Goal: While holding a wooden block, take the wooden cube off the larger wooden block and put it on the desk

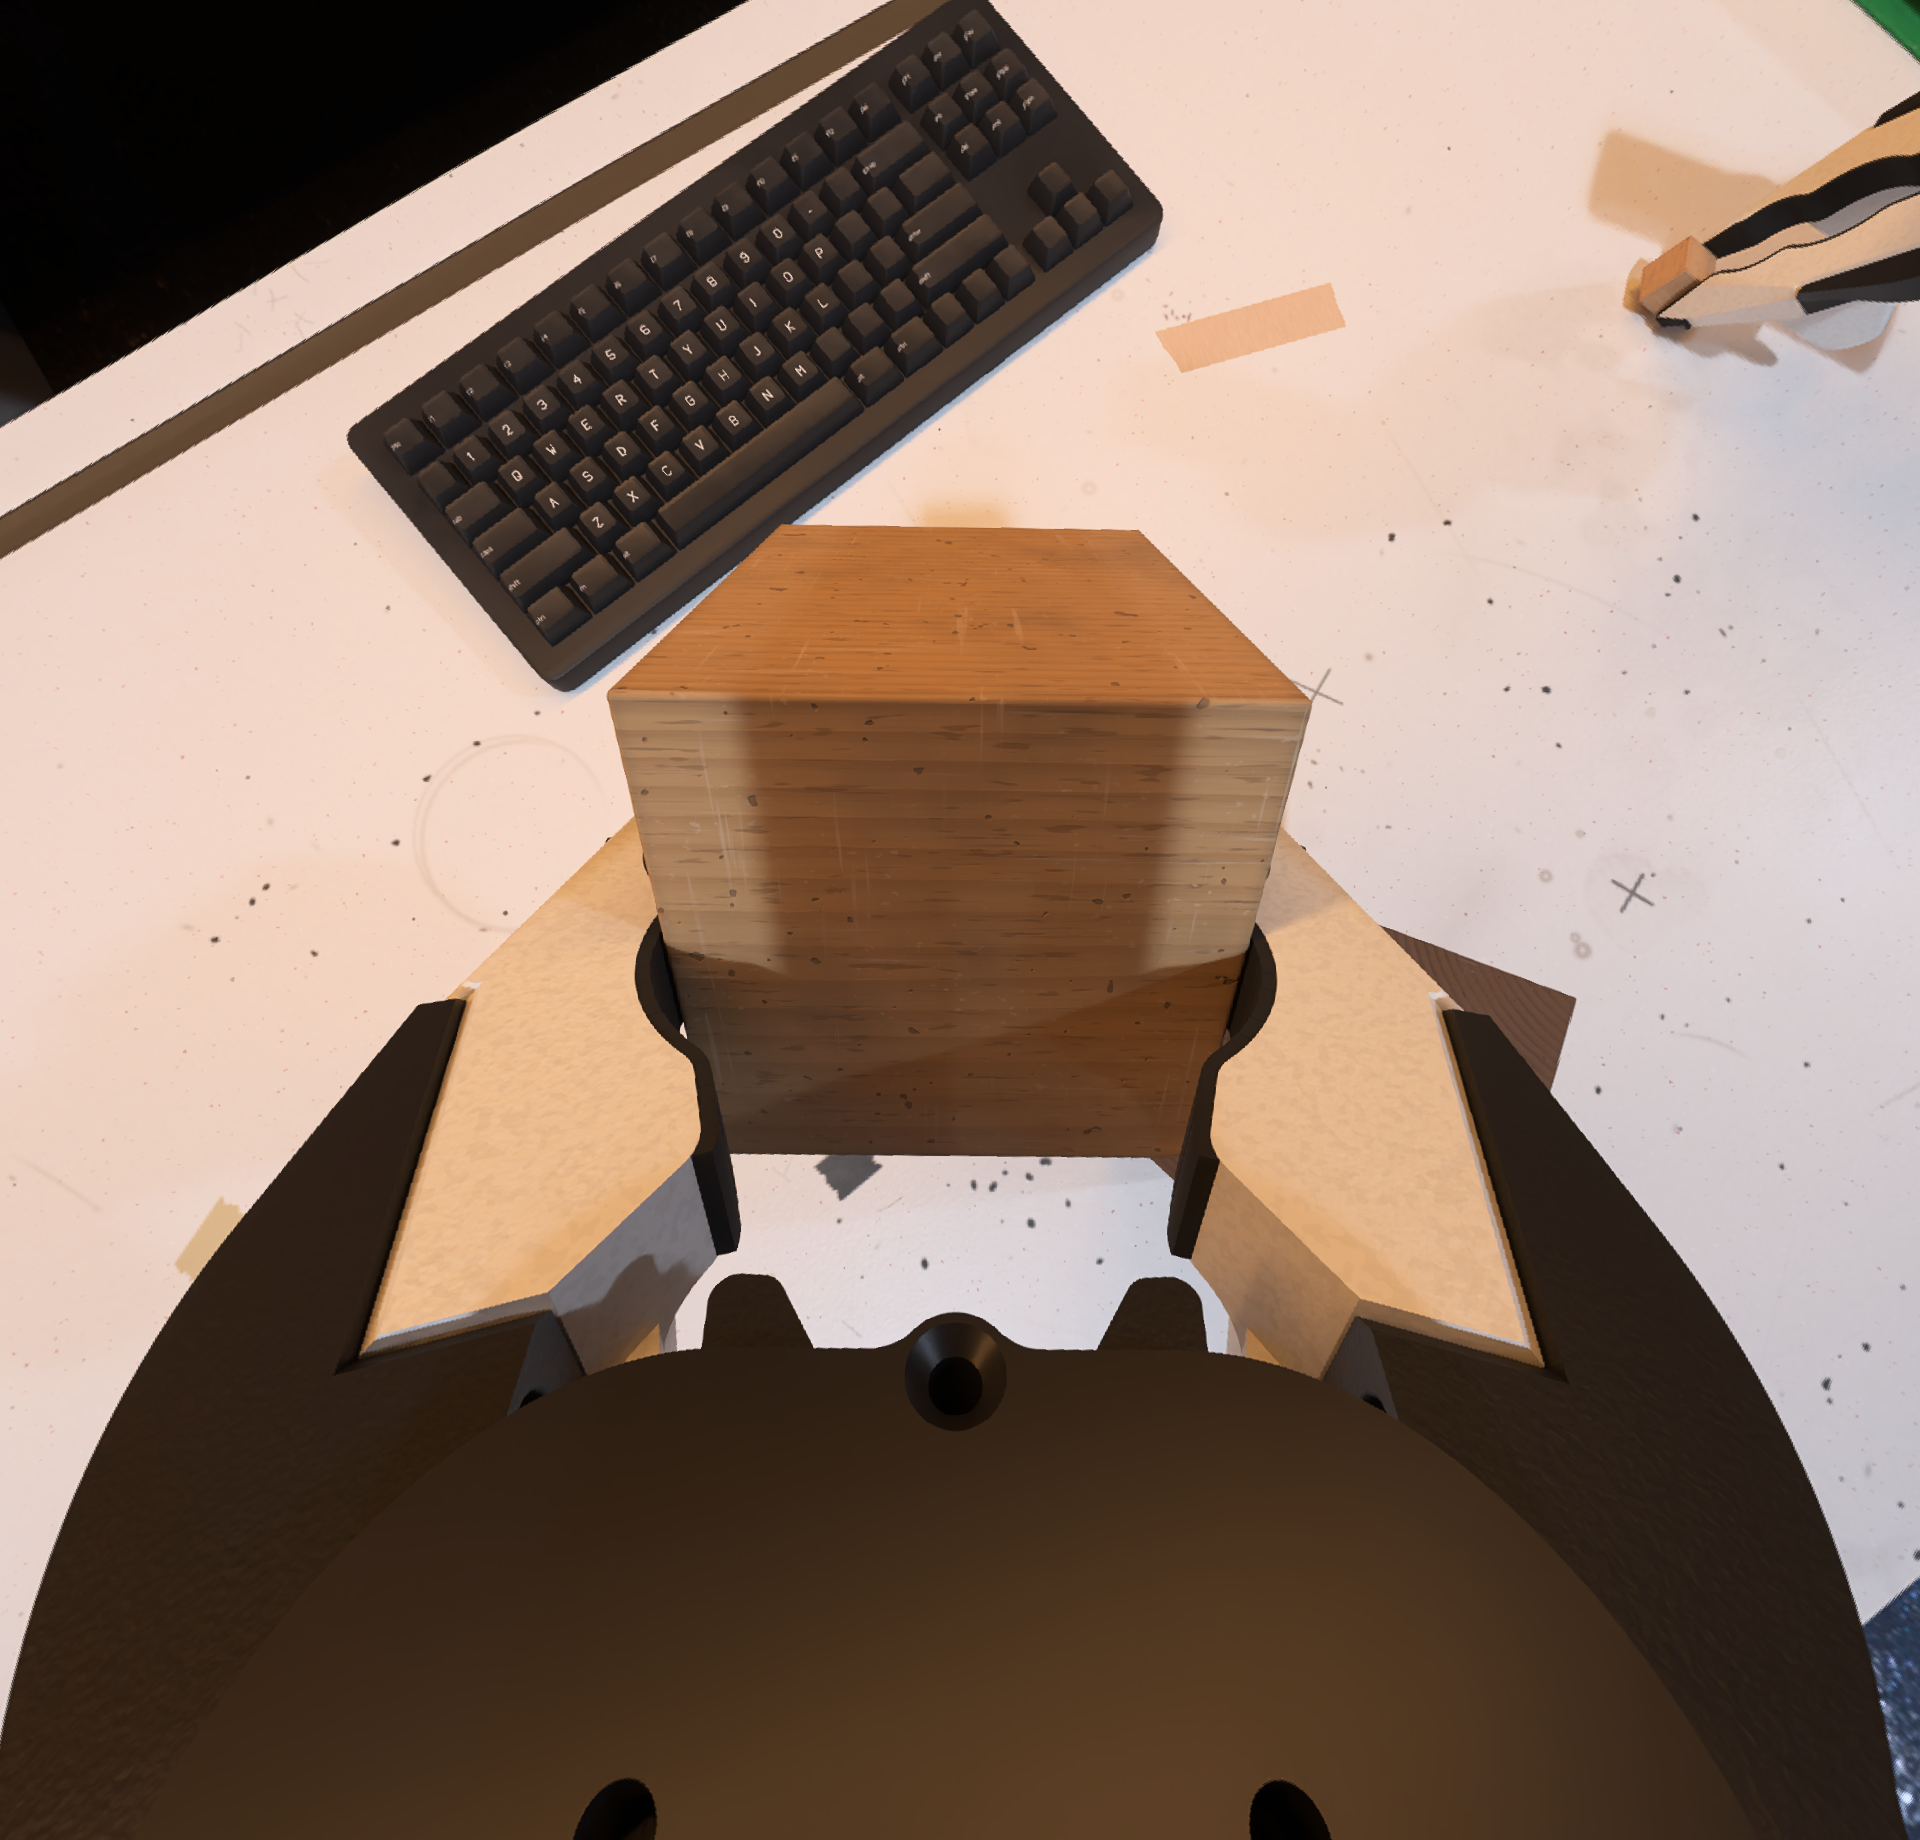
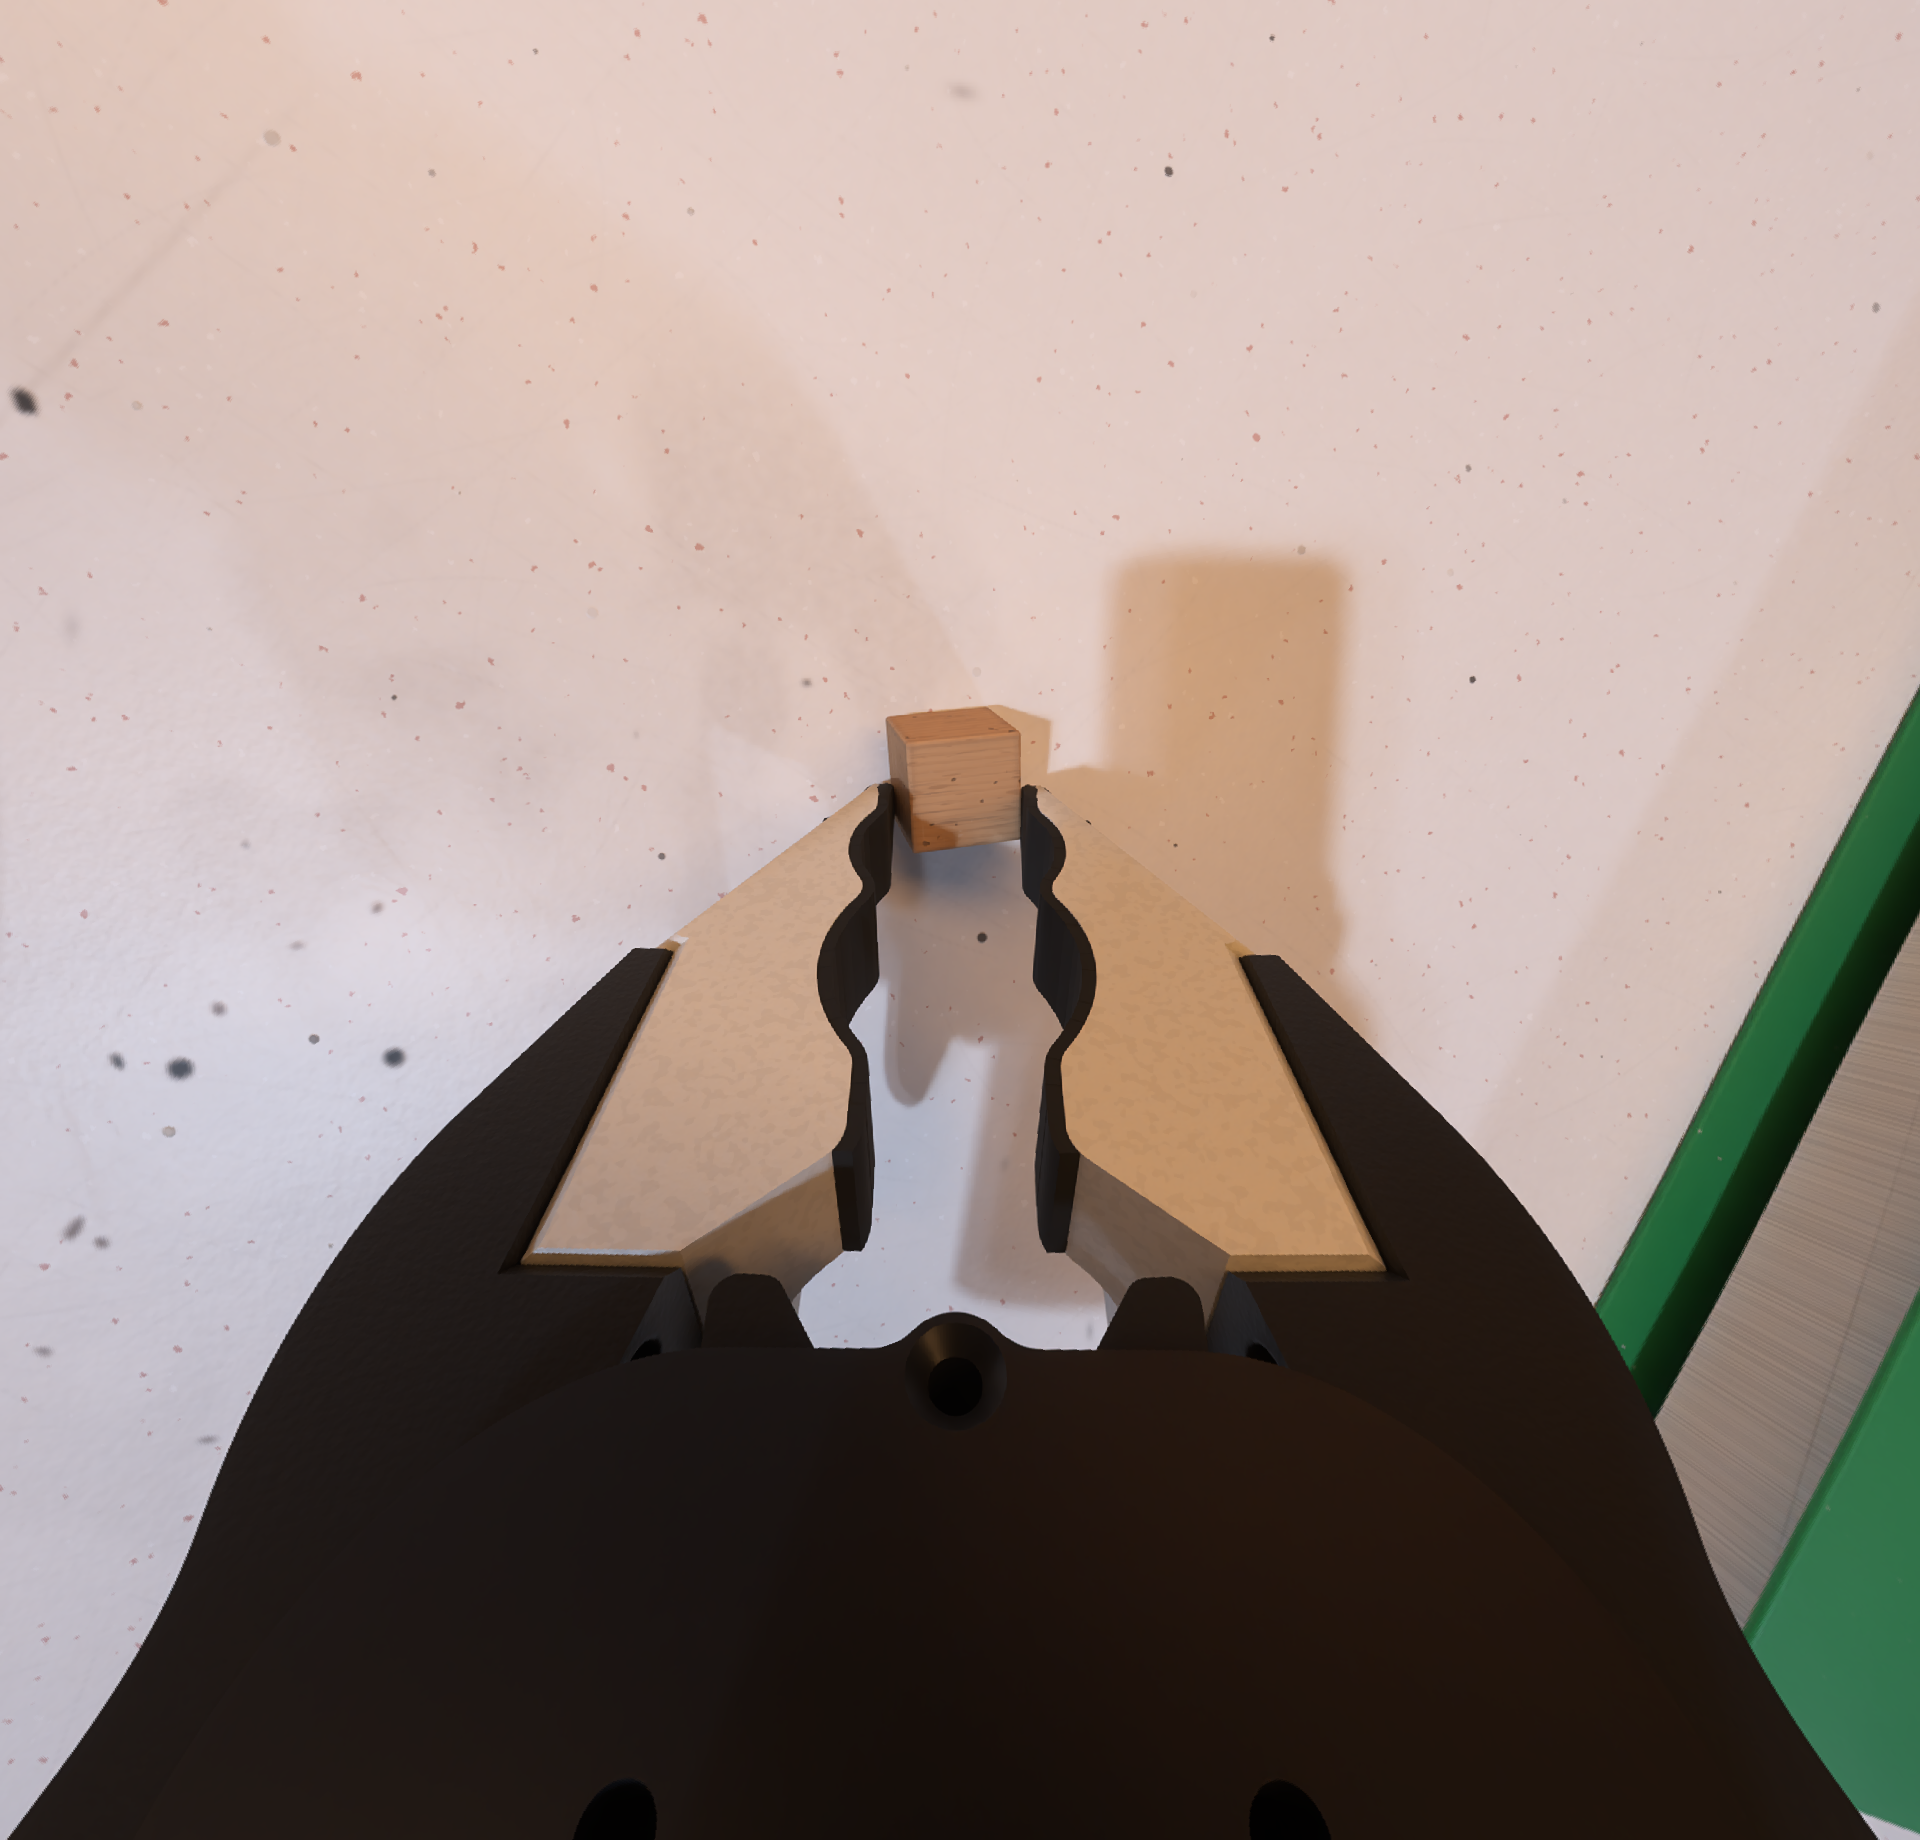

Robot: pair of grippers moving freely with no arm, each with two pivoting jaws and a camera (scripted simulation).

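My left gripper (image 1: pixel 956 917) is shut on the large wooden block (image 1: pixel 956 803) and holds it above the white desk (image 1: pixel 1558 647); the block's top face is bare. My right gripper (image 2: pixel 956 803) is shut on the small wooden cube (image 2: pixel 954 772), which is pinched at the very fingertips low over the desk (image 2: pixel 520 440). I cannot tell whether the cube touches the desk. In the left wrist view the right gripper (image 1: pixel 1688 299) and the cube (image 1: pixel 1668 278) show at the far right, well away from the block.
A black keyboard (image 1: pixel 758 336) lies slantwise beyond the block. A strip of tan tape (image 1: pixel 1252 325) is stuck to the desk to the right of the keyboard. A green frame (image 2: pixel 1766 1063) runs along the right of the right gripper. A brown patch (image 1: pixel 1496 1001) lies under the left gripper's right finger.
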